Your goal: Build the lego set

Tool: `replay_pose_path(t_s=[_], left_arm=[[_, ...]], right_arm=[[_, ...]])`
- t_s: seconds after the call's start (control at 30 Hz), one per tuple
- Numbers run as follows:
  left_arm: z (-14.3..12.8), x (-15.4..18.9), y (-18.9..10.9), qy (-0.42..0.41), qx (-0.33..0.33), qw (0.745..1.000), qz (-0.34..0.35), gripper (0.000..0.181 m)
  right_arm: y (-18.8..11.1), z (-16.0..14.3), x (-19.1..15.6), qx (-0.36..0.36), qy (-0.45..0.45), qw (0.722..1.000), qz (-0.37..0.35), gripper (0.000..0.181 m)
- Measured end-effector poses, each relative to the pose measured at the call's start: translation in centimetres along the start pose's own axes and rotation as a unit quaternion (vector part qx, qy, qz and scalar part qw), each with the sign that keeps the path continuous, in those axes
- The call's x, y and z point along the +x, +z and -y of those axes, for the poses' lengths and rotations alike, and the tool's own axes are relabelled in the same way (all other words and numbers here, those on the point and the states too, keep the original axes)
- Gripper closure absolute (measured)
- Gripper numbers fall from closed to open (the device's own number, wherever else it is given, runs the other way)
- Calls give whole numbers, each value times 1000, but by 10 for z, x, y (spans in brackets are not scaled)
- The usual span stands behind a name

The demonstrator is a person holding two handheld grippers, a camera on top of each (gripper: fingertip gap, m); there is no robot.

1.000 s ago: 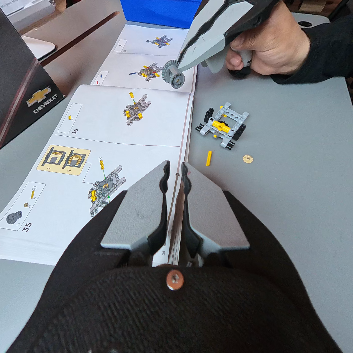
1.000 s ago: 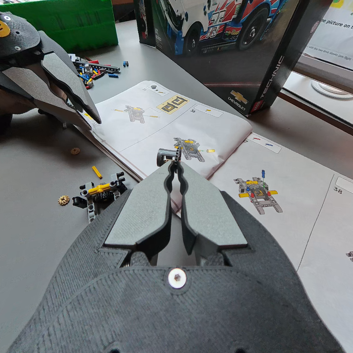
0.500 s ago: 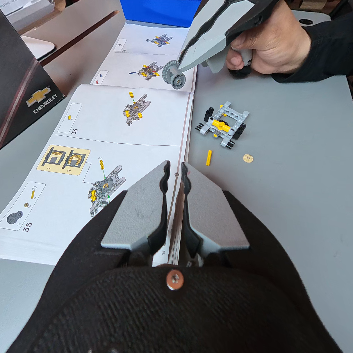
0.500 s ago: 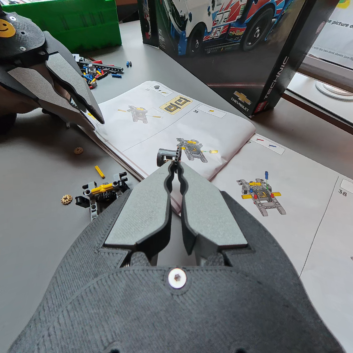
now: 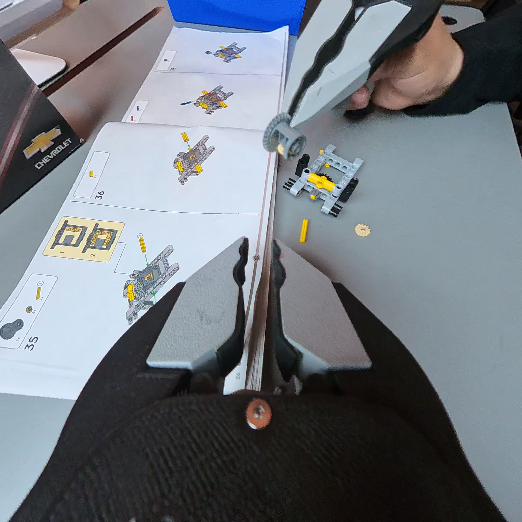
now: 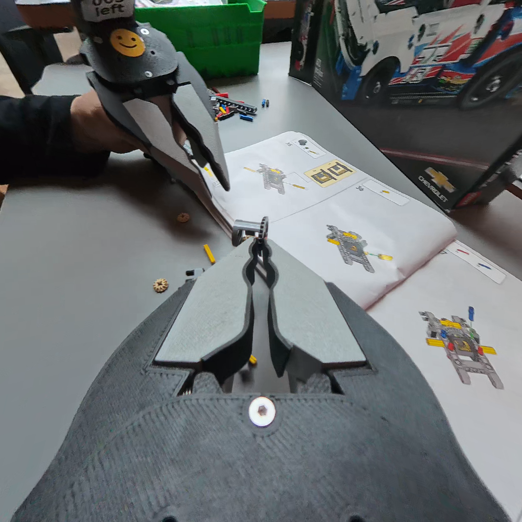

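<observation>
My right gripper (image 6: pixel 259 240) is shut on a grey differential gear (image 6: pixel 250 228). In the left wrist view it holds the gear (image 5: pixel 284 139) in the air, just above and left of the grey frame assembly with a yellow connector (image 5: pixel 324 180). In the right wrist view my fingers hide most of that assembly (image 6: pixel 195 272). A yellow axle (image 5: pixel 303 230) and a tan bevel gear (image 5: pixel 362 229) lie on the table beside it. My left gripper (image 5: pixel 260 245) hangs slightly open and empty over the instruction booklet's (image 5: pixel 169 183) spine.
A second tan gear (image 6: pixel 183 217) lies near the left gripper (image 6: pixel 217 189). The black set box (image 6: pixel 423 84) stands behind the booklet. A green bin (image 6: pixel 220 36) and loose parts (image 6: pixel 231 108) sit at the far side. A blue bin (image 5: pixel 237 11) is beyond the booklet. There is about 9 cm between the tips of the two grippers. The yellow axle (image 5: pixel 303 230) lies around 5 cm away from my left fingertips. The right camera catches it too, in the right wrist view (image 6: pixel 209 255).
My right gripper has carried the grey gear off the booklet page, down and toward the frame assembly. The left gripper has stayed in place.
</observation>
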State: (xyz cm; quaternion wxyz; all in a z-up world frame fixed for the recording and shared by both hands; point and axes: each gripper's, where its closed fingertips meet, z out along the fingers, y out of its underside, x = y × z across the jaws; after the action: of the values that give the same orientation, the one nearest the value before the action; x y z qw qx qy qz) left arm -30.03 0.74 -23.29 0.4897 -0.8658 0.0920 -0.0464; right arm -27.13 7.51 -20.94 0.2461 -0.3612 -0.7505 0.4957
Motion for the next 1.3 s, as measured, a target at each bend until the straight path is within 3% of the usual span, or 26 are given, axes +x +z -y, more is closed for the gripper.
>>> replay_pose_path(t_s=[0.43, 0.73, 0.87, 1.3], left_arm=[[19, 50, 5, 45, 45, 992, -112, 138], [22, 73, 3, 71, 56, 983, -162, 146], [20, 76, 5, 86, 48, 982, -159, 157], [16, 78, 6, 114, 38, 982, -148, 158]], right_arm=[[11, 5, -56, 1, -29, 995, 93, 181], [13, 3, -76, -4, -53, 991, 126, 181], [13, 3, -80, -3, -56, 989, 136, 181], [15, -1, -82, -7, -63, 988, 139, 181]])
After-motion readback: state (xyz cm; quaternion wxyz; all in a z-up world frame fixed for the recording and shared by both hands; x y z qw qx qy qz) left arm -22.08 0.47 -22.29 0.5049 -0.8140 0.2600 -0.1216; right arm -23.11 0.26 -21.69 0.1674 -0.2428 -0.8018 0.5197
